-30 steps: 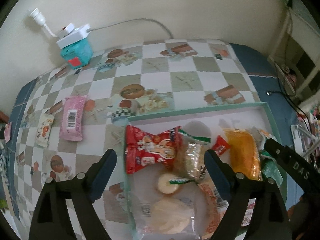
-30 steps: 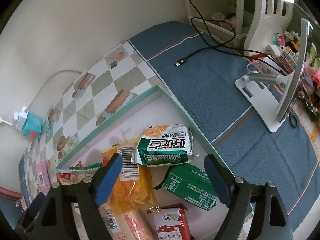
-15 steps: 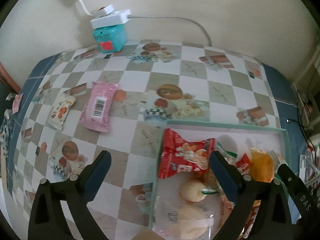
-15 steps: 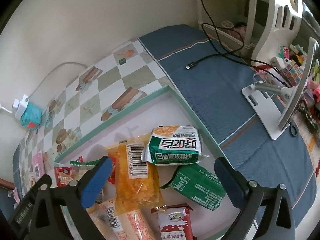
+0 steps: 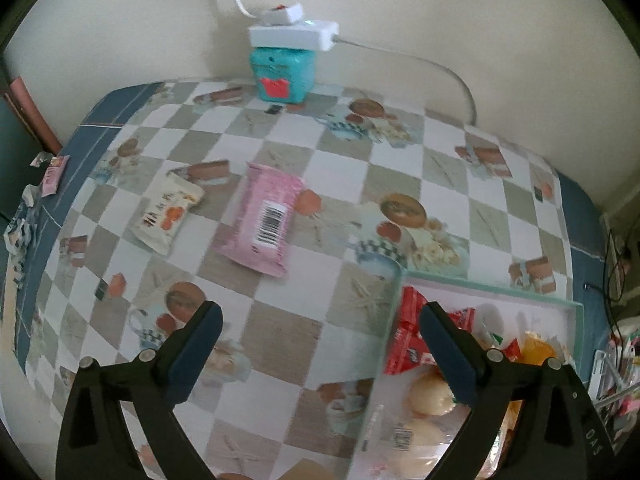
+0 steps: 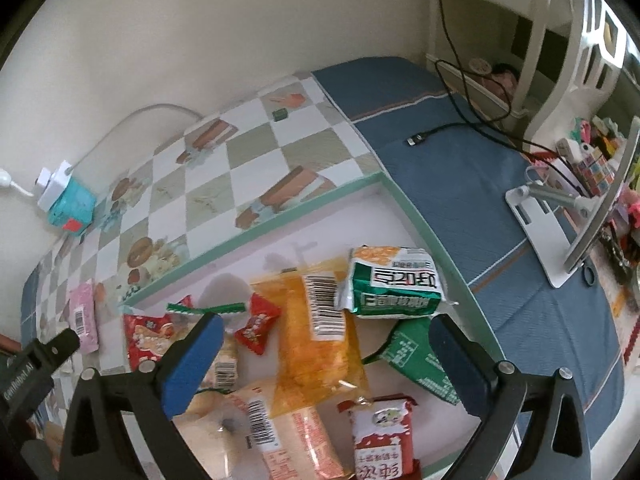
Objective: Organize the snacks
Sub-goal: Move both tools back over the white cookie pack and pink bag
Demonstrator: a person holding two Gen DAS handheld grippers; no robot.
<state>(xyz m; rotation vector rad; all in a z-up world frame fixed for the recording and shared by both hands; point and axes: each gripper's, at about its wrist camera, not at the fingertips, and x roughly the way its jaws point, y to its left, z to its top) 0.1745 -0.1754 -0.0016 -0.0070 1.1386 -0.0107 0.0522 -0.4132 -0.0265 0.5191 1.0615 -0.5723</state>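
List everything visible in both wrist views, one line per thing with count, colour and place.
shallow green-rimmed tray: one, pale inside, on the table, holding most snacks
pink wrapped snack pack: one, pink, on the checked cloth outside the tray
white snack packet: one, white with orange print, beside the pink pack
orange bag: one, orange, mid-tray
green-and-white packet: one, at the tray's far corner
red wrapped snack: one, red, at the tray's edge
teal box: one, teal, against the wall under a white power strip
left tool: black, blue pads, open, holding nothing
right tool: black, blue pads, open over the tray
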